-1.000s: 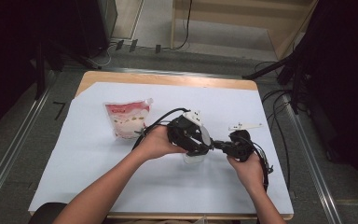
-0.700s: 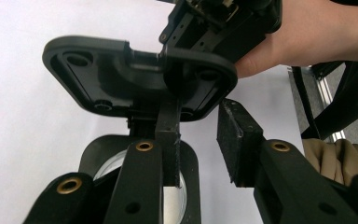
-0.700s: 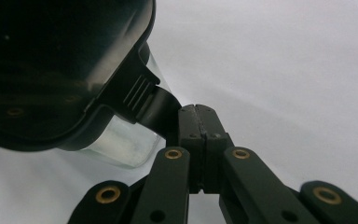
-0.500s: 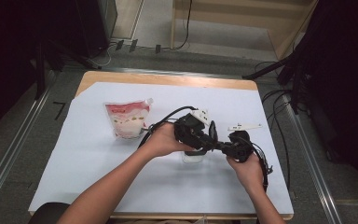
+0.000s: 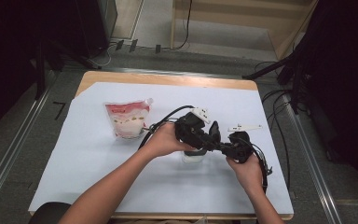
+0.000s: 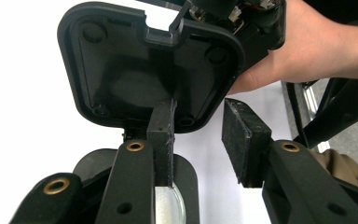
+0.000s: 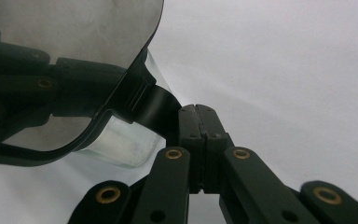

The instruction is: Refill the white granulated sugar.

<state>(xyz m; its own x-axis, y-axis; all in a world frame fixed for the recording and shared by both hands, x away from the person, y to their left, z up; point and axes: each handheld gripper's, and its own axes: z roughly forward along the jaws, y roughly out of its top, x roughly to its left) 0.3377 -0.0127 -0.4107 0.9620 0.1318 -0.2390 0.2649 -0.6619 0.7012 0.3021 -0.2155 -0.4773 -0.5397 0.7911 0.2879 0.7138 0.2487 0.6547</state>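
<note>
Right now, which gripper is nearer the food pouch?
Left. The left gripper works at the glass container, just right of the food pouch; the right gripper sits farther right, beyond that container.

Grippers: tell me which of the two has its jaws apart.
The left gripper: its jaws have just been opening, with a gap and nothing between them. The right gripper has its jaws pressed together.

A matt black plastic lid (image 6: pixel 149 60) sits over a clear, glossy glass container (image 7: pixel 121 144); beside it lie white paper sheet (image 5: pixel 98 163) and shiny plastic pouch (image 5: pixel 127 119).
</note>
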